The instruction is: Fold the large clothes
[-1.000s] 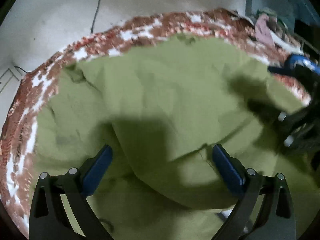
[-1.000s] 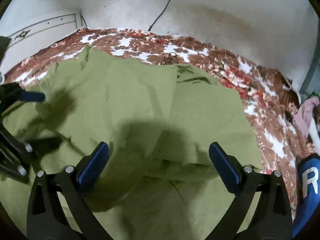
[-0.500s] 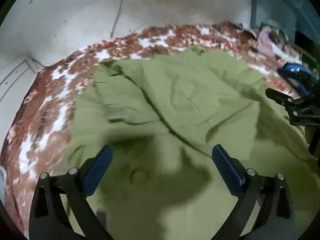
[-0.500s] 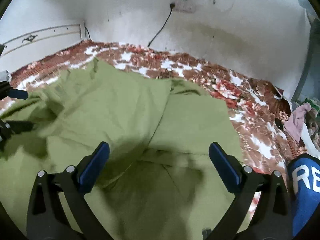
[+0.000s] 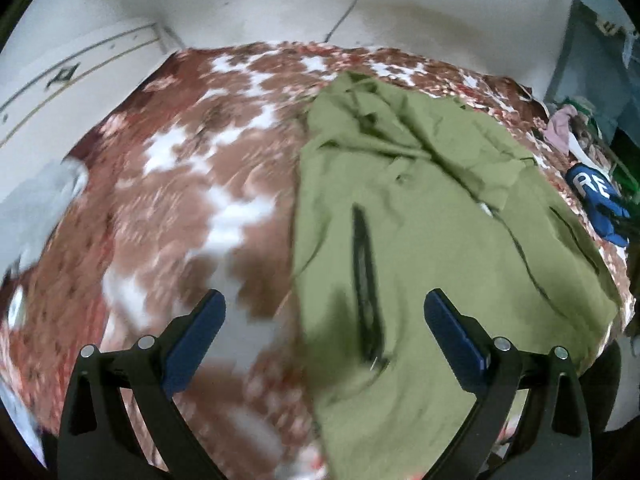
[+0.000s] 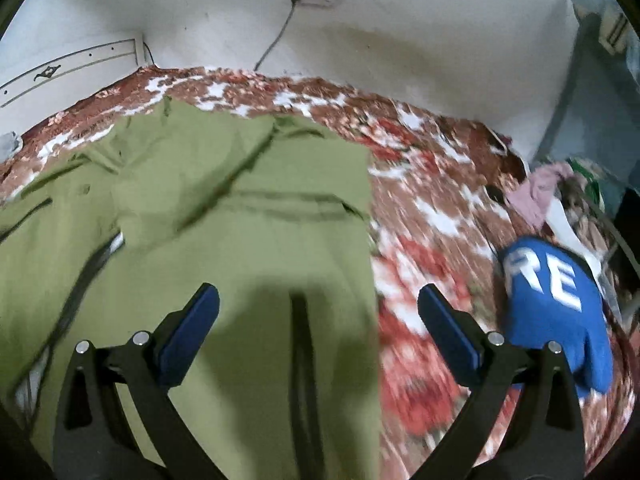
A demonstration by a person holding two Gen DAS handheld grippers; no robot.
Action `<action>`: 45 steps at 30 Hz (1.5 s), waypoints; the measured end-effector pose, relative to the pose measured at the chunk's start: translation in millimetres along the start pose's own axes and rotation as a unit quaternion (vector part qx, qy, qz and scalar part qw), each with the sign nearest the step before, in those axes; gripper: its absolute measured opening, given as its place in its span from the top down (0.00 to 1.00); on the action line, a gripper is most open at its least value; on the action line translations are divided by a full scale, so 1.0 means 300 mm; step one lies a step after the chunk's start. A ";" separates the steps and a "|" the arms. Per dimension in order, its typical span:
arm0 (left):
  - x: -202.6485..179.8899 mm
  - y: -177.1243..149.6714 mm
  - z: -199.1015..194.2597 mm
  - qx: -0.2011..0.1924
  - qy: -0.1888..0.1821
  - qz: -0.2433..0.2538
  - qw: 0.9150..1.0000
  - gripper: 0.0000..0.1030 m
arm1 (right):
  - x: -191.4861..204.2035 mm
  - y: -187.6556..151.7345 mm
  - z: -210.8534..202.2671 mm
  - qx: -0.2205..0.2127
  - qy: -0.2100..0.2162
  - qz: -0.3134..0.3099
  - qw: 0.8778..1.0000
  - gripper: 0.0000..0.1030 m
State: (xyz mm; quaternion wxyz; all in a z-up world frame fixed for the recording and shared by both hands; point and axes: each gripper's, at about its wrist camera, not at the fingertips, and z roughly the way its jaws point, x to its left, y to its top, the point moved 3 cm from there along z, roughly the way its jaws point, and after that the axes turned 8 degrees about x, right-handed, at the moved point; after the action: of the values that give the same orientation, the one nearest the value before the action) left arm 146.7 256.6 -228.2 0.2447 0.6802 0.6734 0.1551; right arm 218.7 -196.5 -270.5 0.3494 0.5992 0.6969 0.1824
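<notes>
Fingers of left gripper (image 5: 324, 316) and right gripper (image 6: 318, 310) spread wide, seemingly empty, above green garment (image 5: 420, 220).

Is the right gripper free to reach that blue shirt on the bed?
Probably yes. The right gripper is open and empty, and only bare bedspread lies between it and the blue shirt on its right.

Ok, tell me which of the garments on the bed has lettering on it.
The blue garment at the bed's right edge: it carries large white letters "RE". The big olive-green garment spread out beside it is plain, and the pink one further back shows no lettering.
</notes>
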 end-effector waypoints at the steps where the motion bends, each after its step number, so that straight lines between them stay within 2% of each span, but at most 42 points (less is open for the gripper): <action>1: 0.030 -0.047 -0.010 0.002 -0.007 -0.013 1.000 0.05 | -0.028 -0.049 -0.010 0.006 -0.009 0.002 1.000 0.05; 3: 0.067 -0.119 -0.010 0.013 -0.028 -0.032 0.999 0.05 | -0.074 -0.137 -0.024 0.026 -0.010 0.008 1.000 0.05; 7: 0.087 -0.231 0.039 0.046 -0.068 -0.060 0.995 0.05 | -0.158 -0.296 -0.043 0.076 0.017 0.036 0.996 0.05; 9: 0.067 -0.268 0.060 0.051 -0.080 -0.056 0.994 0.05 | -0.181 -0.352 -0.061 0.088 0.033 0.049 0.994 0.05; 13: 0.015 -0.307 0.094 0.054 -0.110 -0.049 0.991 0.05 | -0.181 -0.436 -0.085 0.103 0.038 0.047 0.993 0.05; 15: -0.004 -0.313 0.107 0.053 -0.126 -0.054 0.989 0.05 | -0.168 -0.469 -0.089 0.116 0.061 0.049 0.990 0.05; 17: 0.000 -0.318 0.118 0.046 -0.158 -0.086 0.983 0.05 | -0.157 -0.492 -0.093 0.127 0.094 0.053 0.986 0.05; 20: -0.008 -0.316 0.116 0.037 -0.188 -0.111 0.975 0.05 | -0.152 -0.514 -0.085 0.140 0.103 0.051 0.984 0.05; 22: -0.021 -0.317 0.117 0.038 -0.187 -0.111 0.975 0.05 | -0.139 -0.521 -0.080 0.143 0.115 0.052 0.982 0.05; 25: -0.040 -0.320 0.110 0.042 -0.194 -0.101 0.975 0.05 | -0.095 -0.522 -0.071 0.145 0.157 0.047 0.976 0.05; 29: -0.046 -0.328 0.080 0.040 -0.228 -0.103 0.967 0.05 | -0.054 -0.526 -0.042 0.153 0.186 0.052 0.969 0.06; 30: -0.048 -0.333 0.074 0.040 -0.239 -0.108 0.964 0.05 | -0.042 -0.525 -0.034 0.155 0.198 0.053 0.966 0.10; 31: -0.051 -0.335 0.074 0.039 -0.244 -0.109 0.963 0.05 | -0.033 -0.524 -0.027 0.159 0.209 0.054 0.963 0.18; 34: -0.060 -0.347 0.084 0.039 -0.255 -0.113 0.960 0.05 | -0.019 -0.515 -0.014 0.167 0.208 0.052 0.962 0.24; 36: -0.069 -0.348 0.085 0.036 -0.269 -0.116 0.956 0.06 | -0.023 -0.503 -0.006 0.171 0.206 0.058 0.962 0.36; 37: -0.074 -0.346 0.083 0.032 -0.271 -0.114 0.955 0.06 | -0.029 -0.498 -0.006 0.172 0.205 0.062 0.962 0.45; 38: -0.074 -0.344 0.083 0.032 -0.271 -0.113 0.955 0.09 | -0.036 -0.492 -0.007 0.171 0.204 0.064 0.962 0.49; 39: -0.070 -0.343 0.089 0.036 -0.270 -0.114 0.955 0.18 | -0.042 -0.486 -0.011 0.170 0.203 0.066 0.962 0.58; 40: -0.060 -0.343 0.094 0.041 -0.264 -0.118 0.956 0.26 | -0.045 -0.483 -0.008 0.172 0.204 0.067 0.961 0.63; 41: -0.040 -0.344 0.103 0.048 -0.257 -0.132 0.956 0.43 | -0.046 -0.480 -0.006 0.173 0.206 0.065 0.961 0.65; 42: -0.021 -0.344 0.108 0.050 -0.259 -0.143 0.954 0.49 | -0.044 -0.478 -0.007 0.173 0.207 0.062 0.961 0.68; 43: -0.005 -0.347 0.109 0.050 -0.266 -0.155 0.950 0.52 | -0.041 -0.477 -0.009 0.172 0.208 0.058 0.961 0.71; 45: 0.003 -0.353 0.108 0.050 -0.267 -0.157 0.949 0.58 | -0.034 -0.473 -0.017 0.167 0.215 0.053 0.961 0.79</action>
State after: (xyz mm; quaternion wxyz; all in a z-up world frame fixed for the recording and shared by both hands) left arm 75.4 250.7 -312.6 0.4026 0.5940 0.6883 -0.1065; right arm 115.1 -236.0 -359.7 0.0761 0.6317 0.7433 0.2063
